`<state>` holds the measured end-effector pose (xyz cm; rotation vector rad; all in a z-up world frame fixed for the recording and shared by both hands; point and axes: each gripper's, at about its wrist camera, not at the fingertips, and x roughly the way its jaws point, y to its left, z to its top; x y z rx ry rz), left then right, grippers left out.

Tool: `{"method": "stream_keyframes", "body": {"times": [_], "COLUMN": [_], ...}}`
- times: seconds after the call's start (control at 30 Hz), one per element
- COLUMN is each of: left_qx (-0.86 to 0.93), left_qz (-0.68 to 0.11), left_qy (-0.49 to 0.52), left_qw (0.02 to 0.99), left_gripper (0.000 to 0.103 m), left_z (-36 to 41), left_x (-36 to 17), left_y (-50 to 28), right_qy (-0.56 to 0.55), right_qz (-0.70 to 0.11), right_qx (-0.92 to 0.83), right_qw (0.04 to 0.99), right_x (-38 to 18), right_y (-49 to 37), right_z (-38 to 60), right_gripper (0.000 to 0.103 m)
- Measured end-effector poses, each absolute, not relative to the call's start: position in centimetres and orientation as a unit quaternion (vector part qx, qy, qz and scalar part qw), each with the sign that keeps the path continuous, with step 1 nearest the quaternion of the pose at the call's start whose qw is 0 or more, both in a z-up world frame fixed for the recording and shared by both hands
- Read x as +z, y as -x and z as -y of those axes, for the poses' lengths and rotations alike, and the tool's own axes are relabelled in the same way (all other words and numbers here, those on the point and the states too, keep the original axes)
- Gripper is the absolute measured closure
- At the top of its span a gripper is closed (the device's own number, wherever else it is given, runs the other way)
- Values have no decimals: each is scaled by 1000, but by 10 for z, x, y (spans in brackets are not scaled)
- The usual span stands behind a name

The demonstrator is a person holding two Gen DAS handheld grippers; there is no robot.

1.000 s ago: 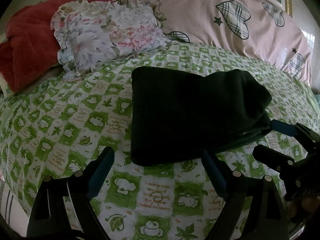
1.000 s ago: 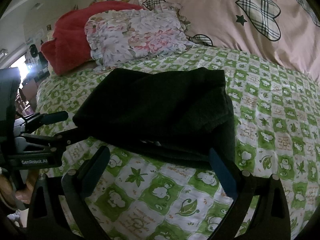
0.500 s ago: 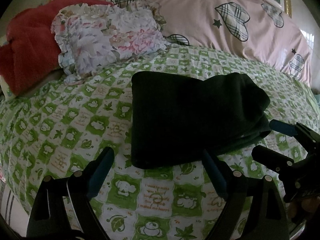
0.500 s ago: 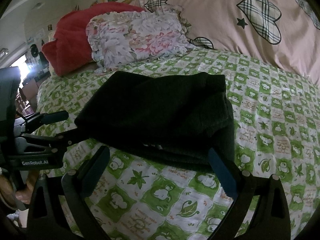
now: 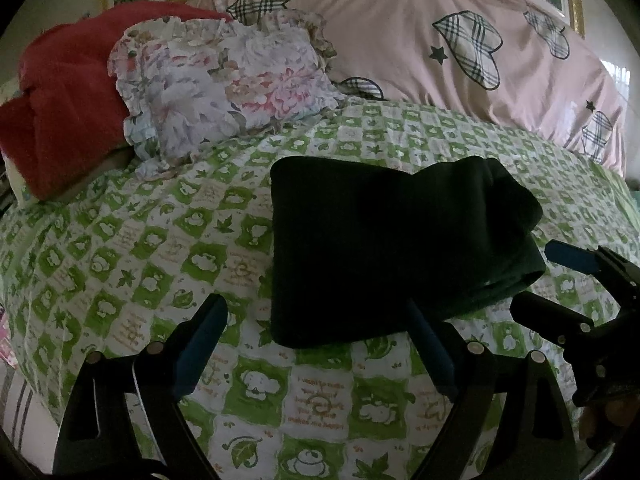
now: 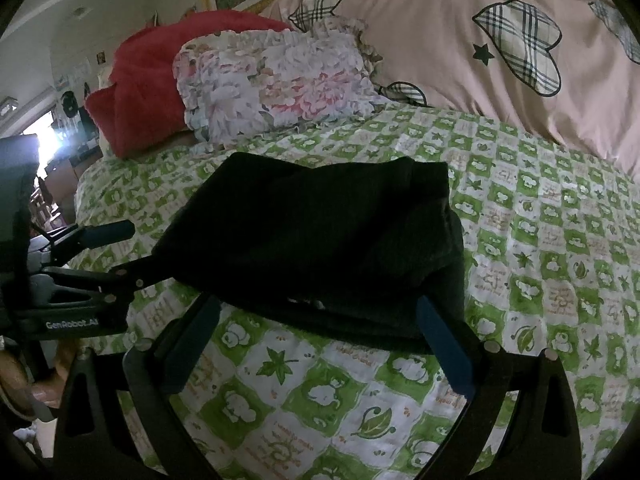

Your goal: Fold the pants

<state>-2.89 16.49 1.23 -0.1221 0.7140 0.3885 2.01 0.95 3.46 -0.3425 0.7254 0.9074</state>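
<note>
dark green, near-black pants [image 5: 384, 248] lie folded into a thick rectangle on the green-and-white checked bedsheet [image 5: 120, 248], all layers stacked, resting flat.

landmark = the pants:
- left gripper [image 5: 316, 344] sits just in front of the near edge, jaws spread wide, nothing between them. its right blue pad [image 5: 430, 354] overlaps the near edge in the left wrist view; cannot tell if it touches. its left pad [image 5: 200, 344] is out over bare sheet, off the near-left corner.
- right gripper [image 6: 318, 344] is also in front of the near edge, on the thick folded side, jaws spread wide and empty. its right pad [image 6: 444, 354] sits at the near-right corner of the bundle, the left pad [image 6: 190, 350] below the near-left part.
- in the left wrist view the right gripper also shows beside the right end of the pants, one blue fingertip [image 5: 570, 258] just next to the fold.
- in the right wrist view the left gripper shows at the left side, a black finger [image 6: 120, 276] reaching the left edge; contact unclear.
- behind the pants: floral ruffled pillow [image 5: 224, 84], a red blanket [image 5: 64, 100] further left of it, and a pink quilt with plaid hearts [image 5: 440, 40] across the back.
</note>
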Motion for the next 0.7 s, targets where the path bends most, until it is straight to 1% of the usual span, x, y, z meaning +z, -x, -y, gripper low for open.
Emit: {"method": "stream_keyframes", "body": {"times": [0.7], "left_qx": [186], "left_qz": [-347], "left_qy": [53], "left_qw": [918], "left_gripper": [12], "left_z": [-166], "left_x": [16], "left_y": [26], "right_qy": [160], "right_qz": [-335], "right_qx": [426], "right_qw": [825], "right_x": [41], "right_y": [-21], "right_z": [-8], "right_gripper": [4]}}
